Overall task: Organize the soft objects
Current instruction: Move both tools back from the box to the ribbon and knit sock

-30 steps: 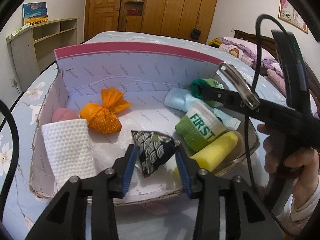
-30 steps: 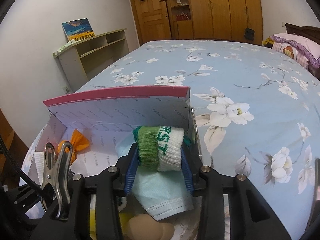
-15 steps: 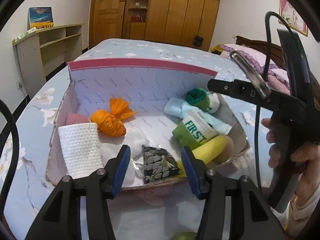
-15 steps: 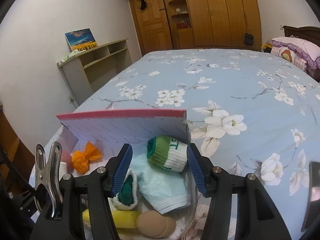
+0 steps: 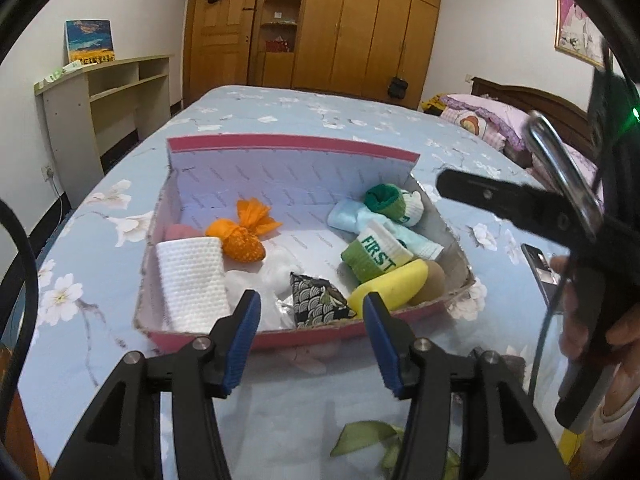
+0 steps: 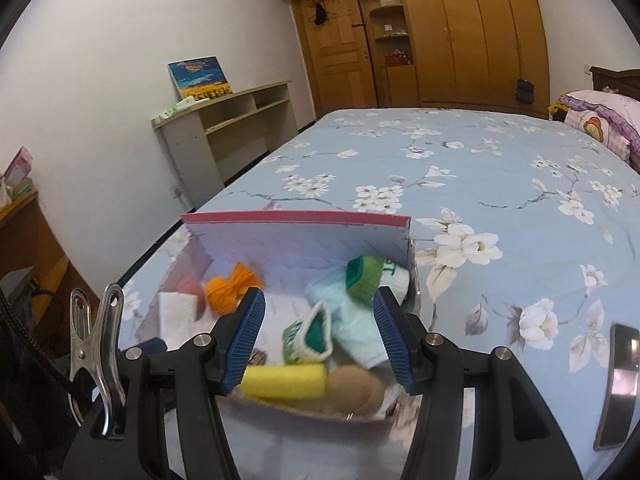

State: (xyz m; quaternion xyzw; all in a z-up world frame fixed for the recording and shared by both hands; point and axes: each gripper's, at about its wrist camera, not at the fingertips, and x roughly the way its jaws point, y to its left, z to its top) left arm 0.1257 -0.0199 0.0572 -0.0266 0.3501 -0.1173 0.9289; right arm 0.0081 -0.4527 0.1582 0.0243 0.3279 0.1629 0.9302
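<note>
A bedroom with a wooden wardrobe (image 5: 352, 28) along the far wall holds a bed (image 5: 304, 120) spread with a pale blue floral sheet. On it, near the front edge, lies a shallow pink-rimmed cardboard box (image 5: 288, 146) with its back flap standing upright. The soft objects lie inside: a white waffle-weave cloth (image 5: 192, 280) rolled at the left front with a pink item (image 5: 180, 232) just behind it, an orange knotted pouch (image 5: 242, 240) beside them, crumpled white plastic (image 5: 264, 280) in the middle and a dark wave-patterned pouch (image 5: 316, 300) against the front wall. On the right side, a light blue cloth (image 5: 348, 216) lies under two rolled green-and-white socks, one lettered "FIRST" (image 5: 376, 254) and one (image 5: 394, 202) in the far corner, with a yellow sponge (image 5: 388, 286) and a tan round sponge (image 5: 432, 282) at the front. The left claw (image 5: 310, 336) hangs released in front of the box, its jaws having just parted, nothing between the blue pads (image 5: 240, 336). The right claw (image 6: 318, 338) is likewise released above the box's right end, jaws just spread, gripping nothing. A hand (image 5: 600, 336) grips the right tool's handle. A dark phone (image 6: 618, 384) lies on the sheet to the right, and green leaf-shaped pieces (image 5: 368, 436) sit at the bed's front edge.
</note>
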